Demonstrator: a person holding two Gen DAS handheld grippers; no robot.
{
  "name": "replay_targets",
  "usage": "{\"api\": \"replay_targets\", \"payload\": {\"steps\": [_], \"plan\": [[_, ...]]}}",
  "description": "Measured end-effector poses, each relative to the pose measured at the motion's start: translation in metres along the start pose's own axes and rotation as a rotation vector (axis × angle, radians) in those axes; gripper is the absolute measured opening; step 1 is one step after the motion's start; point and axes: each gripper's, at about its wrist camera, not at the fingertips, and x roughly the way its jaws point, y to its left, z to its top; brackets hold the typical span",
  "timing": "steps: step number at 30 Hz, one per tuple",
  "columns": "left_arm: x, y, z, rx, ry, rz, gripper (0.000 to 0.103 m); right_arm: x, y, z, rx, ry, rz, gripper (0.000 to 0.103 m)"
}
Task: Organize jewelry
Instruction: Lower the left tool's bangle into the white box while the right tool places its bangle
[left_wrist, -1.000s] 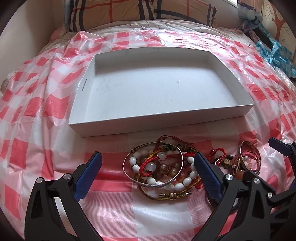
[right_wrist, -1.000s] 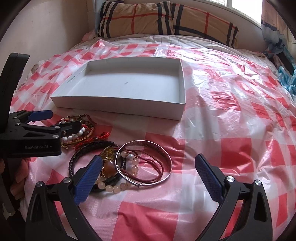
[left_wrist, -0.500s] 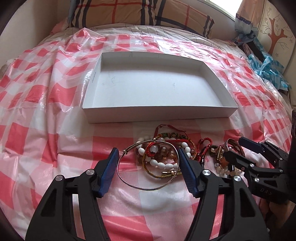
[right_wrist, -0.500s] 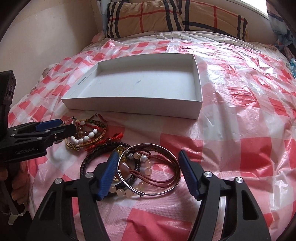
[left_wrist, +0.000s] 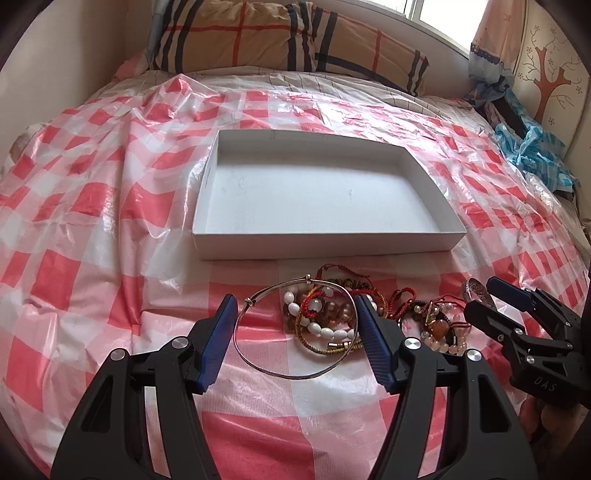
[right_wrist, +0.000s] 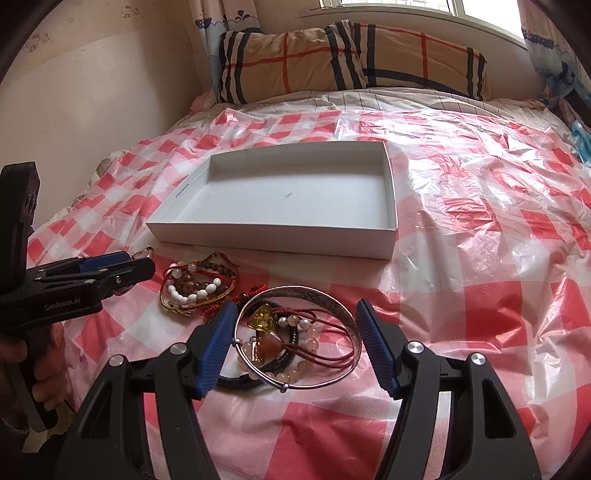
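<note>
Both grippers sit low over the jewelry; the white box (left_wrist: 325, 195), centre of both views, holds nothing yet.

Left gripper (left_wrist: 295, 332): jaws part-open, straddling a thin silver bangle (left_wrist: 284, 369) at lower centre of the left view. Blue pads flank the ring on both sides; from this angle we cannot tell whether either pad touches it. The bangle's far arc overlaps the white-bead bracelet (left_wrist: 317, 325) and red cords (left_wrist: 325, 299) bunched against the right-hand pad.

Right gripper (right_wrist: 297, 343): jaws equally part-open around a wide silver cuff (right_wrist: 332, 306), lower centre of the right view. Inside the cuff lie an amber pendant (right_wrist: 263, 318), pink beads (right_wrist: 291, 369) and a brown cord (right_wrist: 332, 350); a black cord bracelet (right_wrist: 243, 378) pokes out under the left-hand pad.

Judgement on the step, one metal ring per gripper:
- We should close slowly across the ring's width, pads square to it, so it does not spring out sideways.
- We should lift gently and check for snagged cords or beads before carrying towards the box.
- The checked plastic sheet (right_wrist: 480, 314) is slick and wrinkled, so expect rings to slide if nudged.
</note>
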Motion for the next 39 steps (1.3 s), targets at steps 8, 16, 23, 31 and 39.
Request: {"api": "replay_targets", "payload": {"steps": [8, 16, 23, 31, 39], "plan": [[0.006, 0.001, 0.031, -0.029, -0.073, 0.01, 0.062, 0.007, 0.014, 0.029, -0.042, -0.082, -0.021, 0.065], [0.03, 0.001, 0.062, -0.051, -0.116, 0.017, 0.062, 0.032, 0.016, 0.062, -0.065, -0.13, -0.045, 0.065], [0.048, 0.0, 0.078, -0.058, -0.133, 0.03, 0.062, 0.059, 0.018, 0.084, -0.086, -0.145, -0.067, 0.065], [0.086, 0.011, 0.084, -0.085, -0.056, 0.072, 0.064, 0.083, 0.018, 0.09, -0.096, -0.115, -0.123, 0.079], [0.058, 0.003, 0.07, -0.067, -0.067, 0.084, 0.077, 0.046, 0.005, 0.063, -0.044, -0.104, -0.138, 0.082]]}}
